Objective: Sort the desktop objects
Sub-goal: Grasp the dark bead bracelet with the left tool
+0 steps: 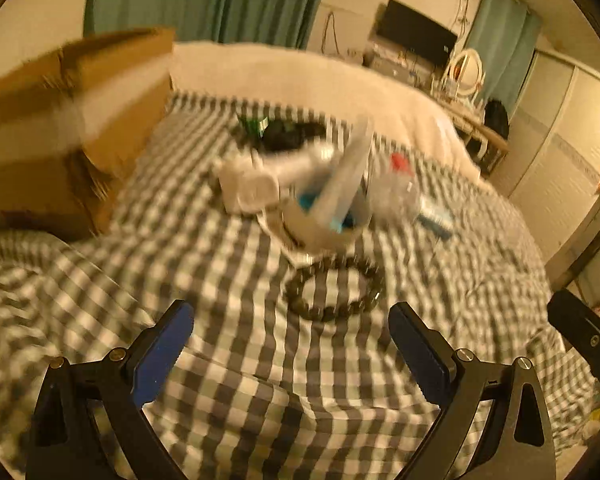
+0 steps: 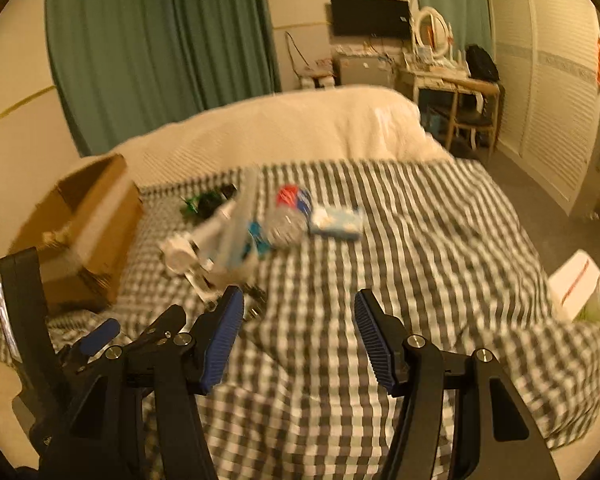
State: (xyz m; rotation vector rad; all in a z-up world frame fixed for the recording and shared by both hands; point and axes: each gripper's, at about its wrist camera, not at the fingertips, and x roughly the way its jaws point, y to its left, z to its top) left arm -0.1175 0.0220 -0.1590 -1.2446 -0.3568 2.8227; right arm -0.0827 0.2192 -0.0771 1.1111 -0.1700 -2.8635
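left wrist: both tools (image 1: 290, 354) (image 2: 298, 340) open, empty; cardboard box (image 1: 112, 92) contents hidden.

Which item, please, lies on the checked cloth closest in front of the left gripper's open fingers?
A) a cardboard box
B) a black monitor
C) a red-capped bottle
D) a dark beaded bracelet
D: the dark beaded bracelet lies just ahead of the left gripper, nearer than the other items.

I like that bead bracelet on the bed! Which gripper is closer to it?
Left. The left hand-held gripper is open just short of the bracelet. The right hand-held gripper, also open, sits beside it, aimed past the bracelet at bare checked cover.
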